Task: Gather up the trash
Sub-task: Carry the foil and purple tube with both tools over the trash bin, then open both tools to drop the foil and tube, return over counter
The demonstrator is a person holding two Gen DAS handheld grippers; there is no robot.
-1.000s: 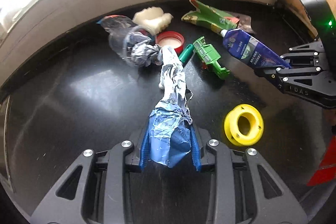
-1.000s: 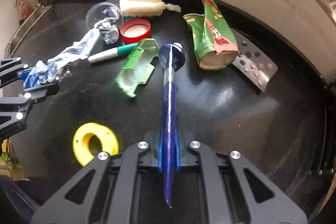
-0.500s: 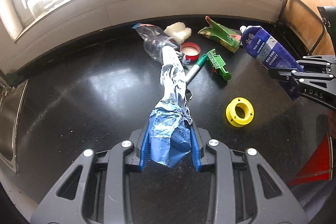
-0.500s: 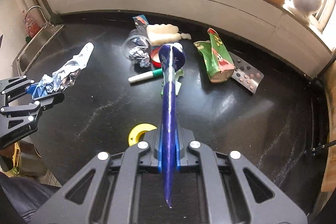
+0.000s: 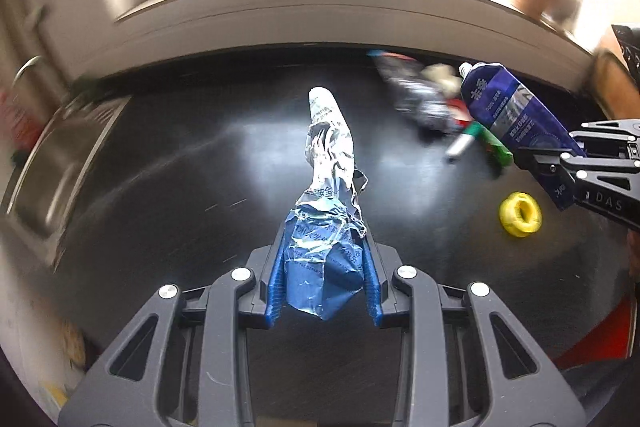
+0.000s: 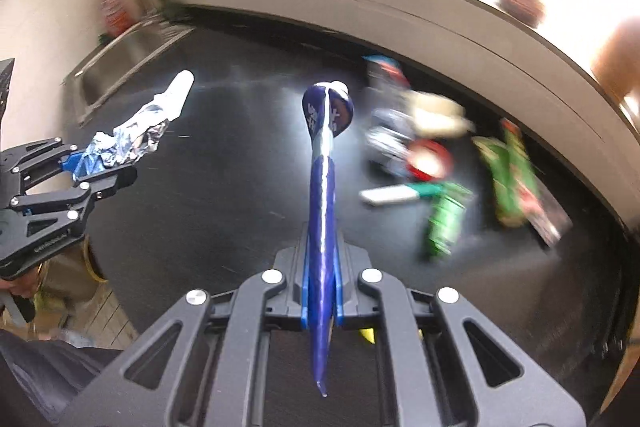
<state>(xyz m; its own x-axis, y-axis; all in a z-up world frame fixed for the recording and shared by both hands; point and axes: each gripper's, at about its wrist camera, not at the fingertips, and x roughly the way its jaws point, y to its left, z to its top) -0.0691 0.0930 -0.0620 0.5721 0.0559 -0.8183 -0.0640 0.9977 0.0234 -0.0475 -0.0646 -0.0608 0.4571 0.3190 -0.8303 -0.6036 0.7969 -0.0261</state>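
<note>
Black countertop [image 5: 168,187] under both claws. Left claw [image 5: 323,269] clenched on crumpled foil wrapper [image 5: 330,163], raised above counter. Right claw [image 6: 320,277] gripping flattened blue tube [image 6: 322,195]. Only in right view: green carton [image 6: 510,171], far right. Yellow ring [image 5: 520,214] clear only in left view.

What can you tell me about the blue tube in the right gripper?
The blue tube is a flattened, squeezed-out plastic tube, dark blue with white print, a silvery band and a white nozzle with no cap visible. The right gripper is shut on its crimped tail end, so it juts forward, nozzle end away from the jaws. It hangs clear above the black countertop; nothing else touches it.
</note>
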